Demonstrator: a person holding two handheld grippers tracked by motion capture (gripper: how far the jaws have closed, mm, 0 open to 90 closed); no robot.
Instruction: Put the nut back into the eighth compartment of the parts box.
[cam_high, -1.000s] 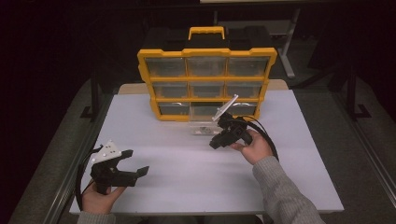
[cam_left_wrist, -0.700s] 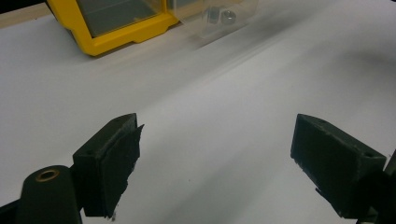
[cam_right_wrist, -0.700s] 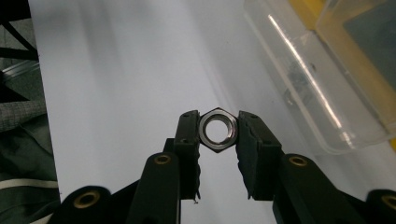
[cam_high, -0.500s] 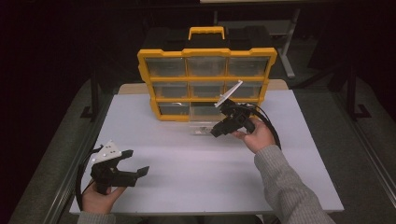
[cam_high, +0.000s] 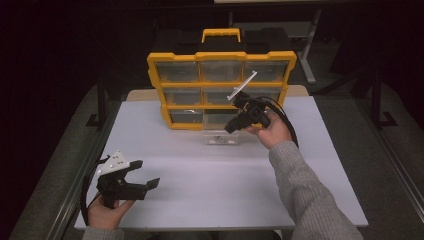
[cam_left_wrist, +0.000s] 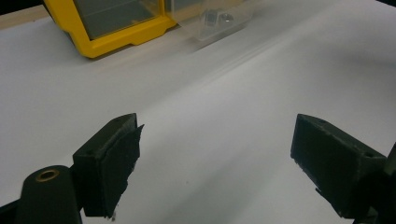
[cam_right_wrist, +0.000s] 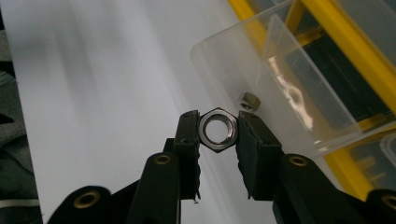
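hex nut (cam_right_wrist: 218, 129), steel: clamped flat-to-flat between the jaws of the right gripper (cam_right_wrist: 218, 133), bore facing the camera, clear drawer (cam_right_wrist: 299, 88) just beyond and right of the jaw tips; left gripper (cam_left_wrist: 215, 154) jaws wide apart, holding nothing, well away.

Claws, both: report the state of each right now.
Left claw: open, nothing between its jaws.
Right claw: shut on a silver hexagonal metal nut.

White table (cam_high: 320, 200); grey floor (cam_high: 390, 145); dark room, perhaps another bench behind (cam_high: 280, 27).
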